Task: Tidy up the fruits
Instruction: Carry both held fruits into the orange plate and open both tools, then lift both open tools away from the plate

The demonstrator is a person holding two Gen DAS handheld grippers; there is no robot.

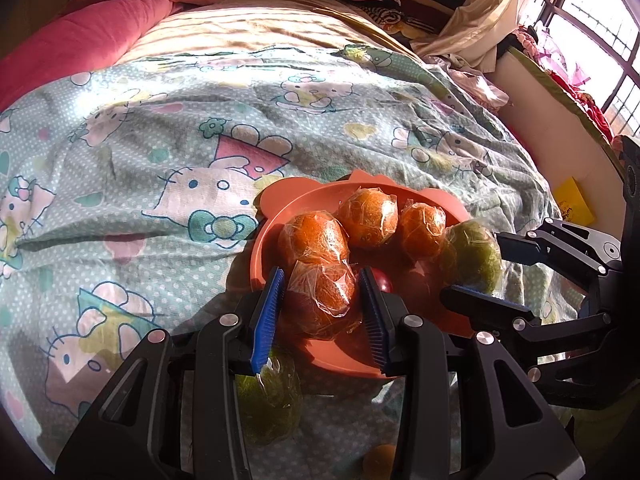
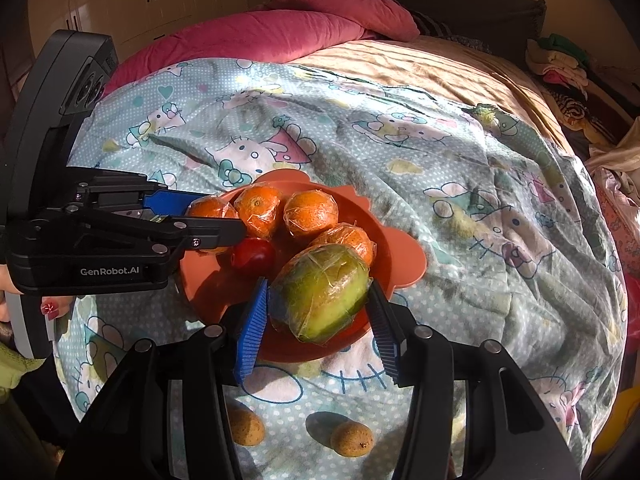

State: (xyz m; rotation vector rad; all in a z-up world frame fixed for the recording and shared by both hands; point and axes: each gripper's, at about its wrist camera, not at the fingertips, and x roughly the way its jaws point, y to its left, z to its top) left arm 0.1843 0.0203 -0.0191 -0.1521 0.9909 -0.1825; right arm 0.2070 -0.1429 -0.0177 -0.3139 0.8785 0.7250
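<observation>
While the pink quilt lies bunched at the far left of the bed, a cartoon-cat sheet covers the near part of the mattress and carries an orange plate with scalloped ears. Just left of the plate's near rim, under the left claw's arm, a wrapped green fruit rests on the sheet. The left claw reaches over the plate's near-left edge with its blue-padded fingers spread on either side of a plastic-wrapped orange; whether the pads touch the wrap I cannot tell. Beyond it on the plate sit three more wrapped oranges, the first touching the one between the fingers, then a second and a third, with a small red fruit in the middle of the plate. Further right, the right claw stands apart around a wrapped green mango that lies on the plate's near-right side, leaning against the neighbouring orange. On the sheet below that claw, two small brown fruits lie well apart from the plate. At the far right, a heap of folded clothes lines the bed's edge.
</observation>
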